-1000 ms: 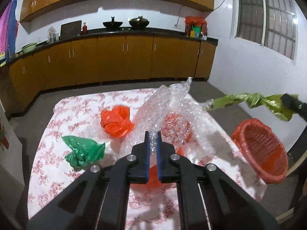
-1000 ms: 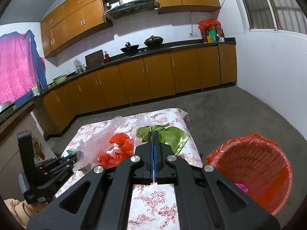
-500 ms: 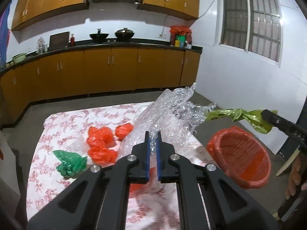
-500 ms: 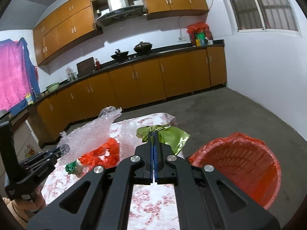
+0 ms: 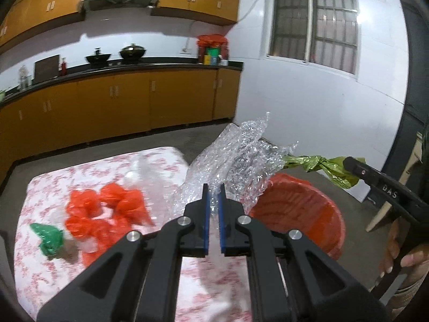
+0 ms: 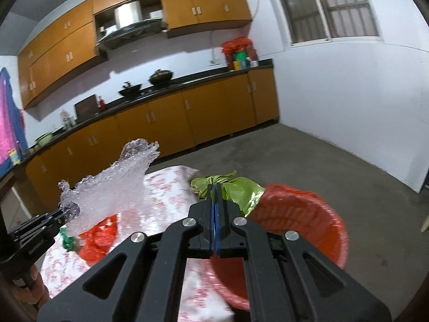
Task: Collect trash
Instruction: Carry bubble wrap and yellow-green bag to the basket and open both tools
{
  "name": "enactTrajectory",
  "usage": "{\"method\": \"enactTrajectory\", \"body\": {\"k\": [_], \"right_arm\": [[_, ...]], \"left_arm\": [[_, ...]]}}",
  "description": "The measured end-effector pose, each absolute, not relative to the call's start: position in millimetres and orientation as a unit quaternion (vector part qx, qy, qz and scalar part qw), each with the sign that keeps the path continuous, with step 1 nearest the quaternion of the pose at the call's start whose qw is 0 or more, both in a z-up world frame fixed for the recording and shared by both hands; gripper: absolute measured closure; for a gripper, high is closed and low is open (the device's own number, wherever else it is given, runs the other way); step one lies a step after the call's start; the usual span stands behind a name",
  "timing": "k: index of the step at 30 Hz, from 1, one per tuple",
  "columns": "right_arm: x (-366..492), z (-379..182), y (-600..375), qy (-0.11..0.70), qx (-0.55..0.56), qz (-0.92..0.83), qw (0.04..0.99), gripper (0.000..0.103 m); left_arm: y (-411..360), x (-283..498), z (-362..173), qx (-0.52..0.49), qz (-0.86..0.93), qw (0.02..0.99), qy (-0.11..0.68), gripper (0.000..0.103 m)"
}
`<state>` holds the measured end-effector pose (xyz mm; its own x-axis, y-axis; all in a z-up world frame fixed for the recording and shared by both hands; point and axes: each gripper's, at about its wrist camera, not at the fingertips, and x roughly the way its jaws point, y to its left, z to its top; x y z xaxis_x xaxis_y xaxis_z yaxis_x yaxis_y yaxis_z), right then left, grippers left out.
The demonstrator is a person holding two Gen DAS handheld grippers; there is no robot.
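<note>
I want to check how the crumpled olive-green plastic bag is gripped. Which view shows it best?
The left wrist view: the crumpled olive-green plastic bag hangs in full profile from the right claw. The right wrist view shows only its bulk behind the shut fingers.

Left gripper pinches bubble wrap beside the red basket, above the floral table.
</note>
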<state>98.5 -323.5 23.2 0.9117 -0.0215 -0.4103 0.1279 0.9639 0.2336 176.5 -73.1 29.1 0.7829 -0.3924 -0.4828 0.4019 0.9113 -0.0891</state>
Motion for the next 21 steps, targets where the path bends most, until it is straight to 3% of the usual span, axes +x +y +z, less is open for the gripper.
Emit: {"method": "enactTrajectory", "body": {"k": [21], "right_arm": [[86, -6, -388, 0.217, 0.165, -0.120, 0.955, 0.102]], "left_arm": [[-194, 197, -16, 0.020, -0.302, 0.906, 0.295, 0.096]]}}
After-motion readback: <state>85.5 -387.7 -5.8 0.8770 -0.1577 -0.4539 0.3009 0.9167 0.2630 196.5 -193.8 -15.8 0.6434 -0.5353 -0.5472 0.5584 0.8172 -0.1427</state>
